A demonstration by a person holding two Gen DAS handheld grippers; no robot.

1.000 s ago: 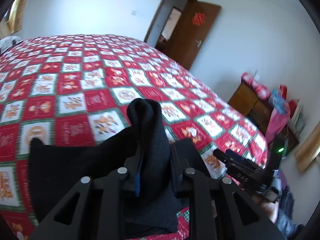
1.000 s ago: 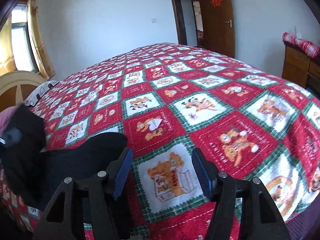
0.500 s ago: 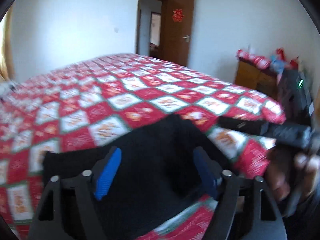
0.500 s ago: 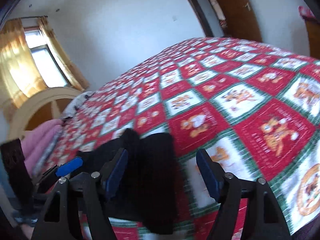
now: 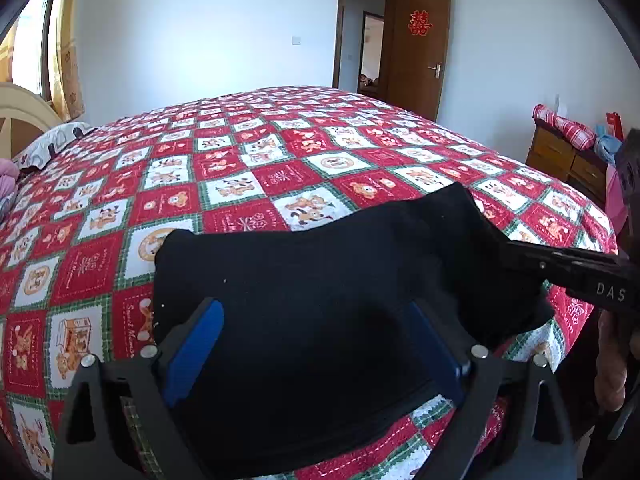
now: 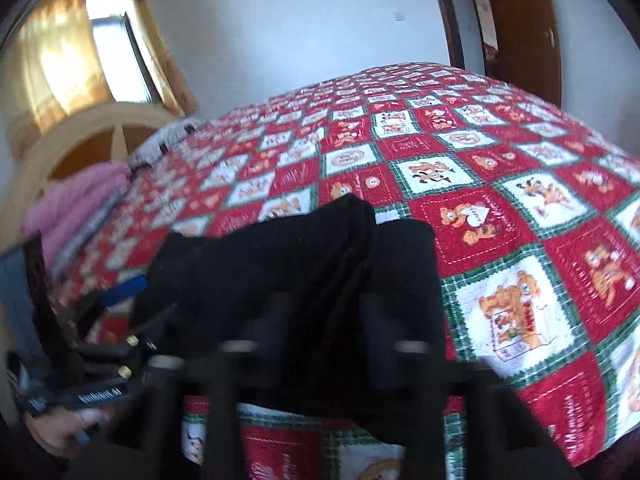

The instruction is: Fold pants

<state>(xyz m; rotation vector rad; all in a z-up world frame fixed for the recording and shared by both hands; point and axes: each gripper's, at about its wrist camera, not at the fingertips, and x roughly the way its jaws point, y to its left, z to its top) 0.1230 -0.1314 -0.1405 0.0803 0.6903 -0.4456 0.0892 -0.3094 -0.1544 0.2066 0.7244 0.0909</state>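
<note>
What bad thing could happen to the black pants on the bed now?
The right gripper is closing on a raised ridge of the black pants, so it may pinch several layers and drag the fold crooked. The left gripper is opening with cloth between its fingers, pressing nothing. The pants lie near the quilt's edge and could slide off.

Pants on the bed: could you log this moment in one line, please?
pants: bunched on quilt | left gripper: opening, over pants | right gripper: closing on fold

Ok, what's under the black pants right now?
The black pants lie on the red patchwork quilt near the bed's edge, and the quilt shows all around them. Whatever lies directly beneath the fabric is covered. The right claw is closing on a raised fold.
</note>
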